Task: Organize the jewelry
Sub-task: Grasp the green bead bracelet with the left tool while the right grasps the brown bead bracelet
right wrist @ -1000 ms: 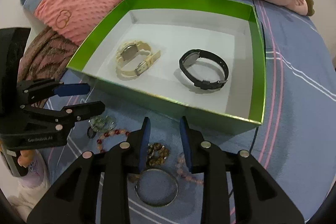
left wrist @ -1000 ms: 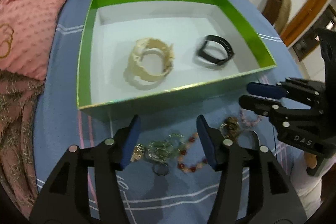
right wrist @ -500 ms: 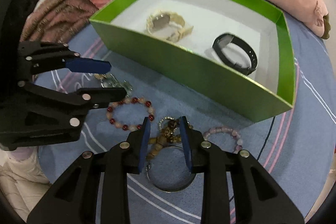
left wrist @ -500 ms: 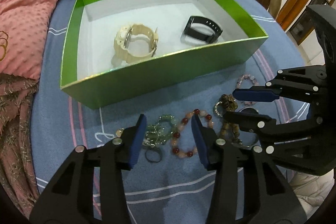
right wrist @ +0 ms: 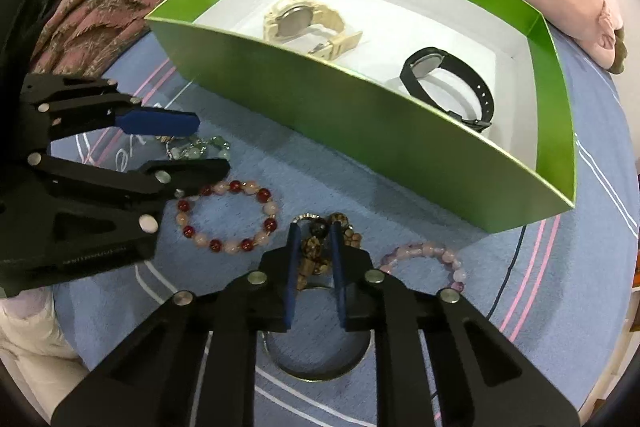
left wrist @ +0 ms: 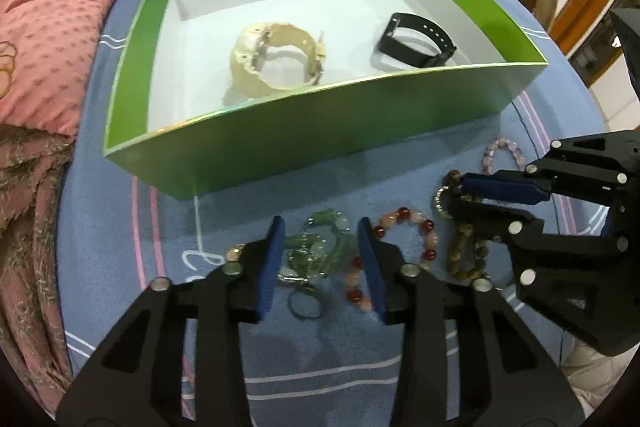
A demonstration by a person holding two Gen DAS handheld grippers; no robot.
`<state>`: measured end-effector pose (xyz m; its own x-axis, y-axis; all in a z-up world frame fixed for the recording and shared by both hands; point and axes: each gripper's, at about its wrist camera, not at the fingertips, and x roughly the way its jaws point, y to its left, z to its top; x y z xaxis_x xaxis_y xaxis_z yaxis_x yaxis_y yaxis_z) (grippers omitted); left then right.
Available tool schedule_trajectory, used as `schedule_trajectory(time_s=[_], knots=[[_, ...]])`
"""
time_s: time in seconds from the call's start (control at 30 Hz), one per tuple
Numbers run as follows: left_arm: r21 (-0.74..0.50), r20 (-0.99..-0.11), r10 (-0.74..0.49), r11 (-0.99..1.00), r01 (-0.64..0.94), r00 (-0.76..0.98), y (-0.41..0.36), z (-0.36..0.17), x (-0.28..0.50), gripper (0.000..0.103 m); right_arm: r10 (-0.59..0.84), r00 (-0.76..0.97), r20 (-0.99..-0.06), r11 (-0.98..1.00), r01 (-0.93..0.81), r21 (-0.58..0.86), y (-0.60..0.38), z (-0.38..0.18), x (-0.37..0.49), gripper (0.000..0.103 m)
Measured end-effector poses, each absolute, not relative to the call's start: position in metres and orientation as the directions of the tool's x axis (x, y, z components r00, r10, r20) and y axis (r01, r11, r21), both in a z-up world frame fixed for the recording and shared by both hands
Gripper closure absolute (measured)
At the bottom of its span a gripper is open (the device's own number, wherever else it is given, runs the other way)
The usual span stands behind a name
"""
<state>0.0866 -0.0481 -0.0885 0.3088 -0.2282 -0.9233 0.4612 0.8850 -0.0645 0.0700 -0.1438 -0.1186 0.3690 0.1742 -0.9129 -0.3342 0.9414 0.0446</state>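
Two watches (left wrist: 276, 57) sit in the green box (left wrist: 320, 143); bracelets remain on the bed. My left gripper (left wrist: 322, 259) straddles the green beads (left wrist: 320, 247) (fingers spread), my right gripper (right wrist: 314, 263) brackets the brown beads (right wrist: 314, 251), not yet pinching.

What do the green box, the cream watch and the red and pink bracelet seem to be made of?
Green box: likely glossy coated cardboard; thin straight walls with a sheen, matte white inside.
Cream watch: probably matte plastic or resin; chunky moulded strap, small metal buckle.
Red and pink bracelet: round polished beads, possibly stone or glass; they glint, so I can't tell which.
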Motion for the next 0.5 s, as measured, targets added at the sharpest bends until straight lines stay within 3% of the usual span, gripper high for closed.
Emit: schedule_trajectory(time_s=[0.07,0.17,0.27,0.5], knots=[[-0.085,-0.922,-0.245,0.884,0.461,0.300,-0.044,-0.088,0.087,0.087,0.171,0.375,-0.911,0.945,-0.325,0.044,-0.143,-0.119,0.073,0.088],[-0.113,-0.919,-0.265,0.885,0.453,0.290,-0.038,-0.088,0.089,0.088,0.167,0.386,-0.907,0.949,-0.313,0.042,-0.144,-0.120,0.077,0.088],[-0.107,-0.915,-0.266,0.884,0.455,0.302,-0.040,-0.087,0.087,0.097,0.167,0.393,-0.904,0.952,-0.302,0.045,-0.149,-0.118,0.075,0.088],[-0.135,-0.891,-0.308,0.881,0.453,0.335,-0.037,-0.078,0.085,0.098,0.176,0.429,-0.886,0.957,-0.286,0.051,-0.158,-0.108,0.065,0.088]])
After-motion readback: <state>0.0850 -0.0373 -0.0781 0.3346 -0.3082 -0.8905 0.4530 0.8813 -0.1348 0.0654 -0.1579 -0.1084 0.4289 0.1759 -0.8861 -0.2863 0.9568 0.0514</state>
